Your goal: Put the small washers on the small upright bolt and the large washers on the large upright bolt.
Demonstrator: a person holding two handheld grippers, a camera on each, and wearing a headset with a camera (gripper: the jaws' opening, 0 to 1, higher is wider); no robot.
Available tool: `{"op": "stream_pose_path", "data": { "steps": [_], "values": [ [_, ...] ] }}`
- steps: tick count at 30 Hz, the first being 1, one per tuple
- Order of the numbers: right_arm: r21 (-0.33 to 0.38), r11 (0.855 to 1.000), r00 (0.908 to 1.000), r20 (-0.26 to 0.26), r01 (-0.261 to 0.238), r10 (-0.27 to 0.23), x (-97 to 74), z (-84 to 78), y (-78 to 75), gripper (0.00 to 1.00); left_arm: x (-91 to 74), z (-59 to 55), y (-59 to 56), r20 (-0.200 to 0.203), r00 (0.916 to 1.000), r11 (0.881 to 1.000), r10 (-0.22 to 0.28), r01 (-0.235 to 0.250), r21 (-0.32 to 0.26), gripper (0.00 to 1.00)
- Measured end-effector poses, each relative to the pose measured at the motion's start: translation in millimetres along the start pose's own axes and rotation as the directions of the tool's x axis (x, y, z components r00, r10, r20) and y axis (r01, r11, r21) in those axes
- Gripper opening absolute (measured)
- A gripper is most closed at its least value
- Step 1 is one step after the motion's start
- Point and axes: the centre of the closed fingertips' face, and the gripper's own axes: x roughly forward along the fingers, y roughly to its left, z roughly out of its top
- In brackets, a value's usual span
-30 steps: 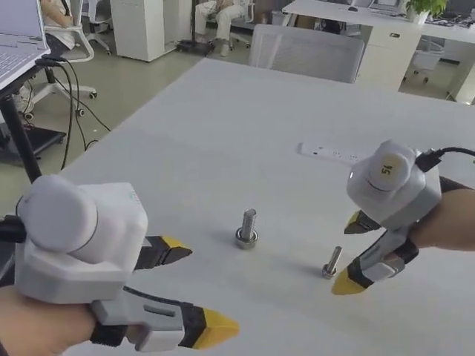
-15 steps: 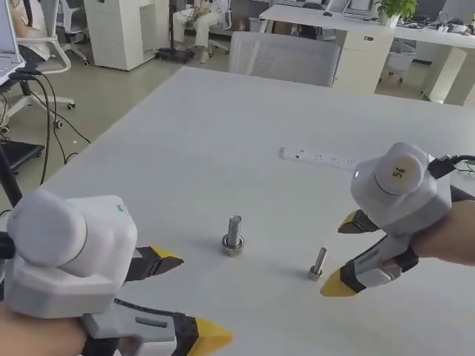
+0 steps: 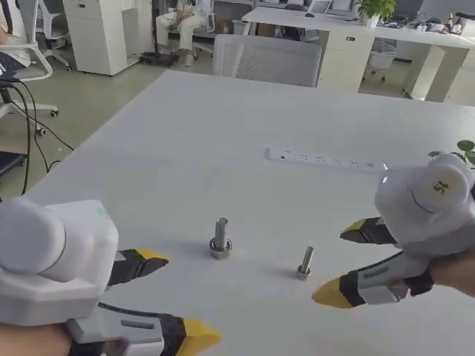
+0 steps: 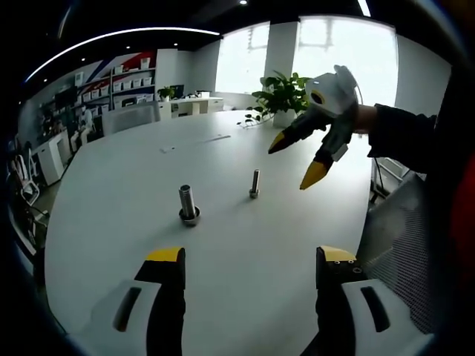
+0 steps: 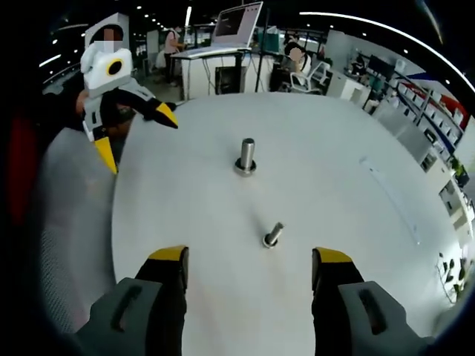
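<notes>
On the table, small upright bolt stands just at 9 o'clock of right gripper, nearer than left gripper; both grippers agape, empty.

head above, gripper views opposed, sharing bolts

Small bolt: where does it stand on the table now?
In the head view the small bolt stands on the white table, to the right of the large bolt and just ahead of the right gripper, whose jaws are open.
</notes>
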Motion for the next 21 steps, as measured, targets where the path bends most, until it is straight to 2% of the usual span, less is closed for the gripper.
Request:
{"op": "stream_pose_path", "data": {
  "steps": [8,13,18,21],
  "values": [
    [0.073,0.997,0.9973,0.062,0.034,-0.039,-16.3,-12.0,11.9,0.69,0.3,0.3,-0.3,0.001,1.0000,1.000,0.001,-0.001,0.004,0.73],
    [0.111,0.992,0.9926,0.097,0.062,-0.073,-27.0,-15.7,19.7,0.70,-0.8,-0.4,-0.5,0.003,1.0000,1.000,0.004,-0.004,0.002,0.74],
    [0.175,0.980,0.9799,0.154,0.099,-0.127,-34.3,-11.8,24.4,0.73,-2.5,-1.1,0.2,0.008,0.9999,1.000,0.012,-0.012,-0.003,0.77],
    [0.179,0.979,0.9820,0.144,0.095,-0.122,-31.8,-15.6,30.6,0.76,-3.2,-1.8,1.0,0.008,0.9998,1.000,0.018,-0.018,-0.006,0.80]
  ]
}}
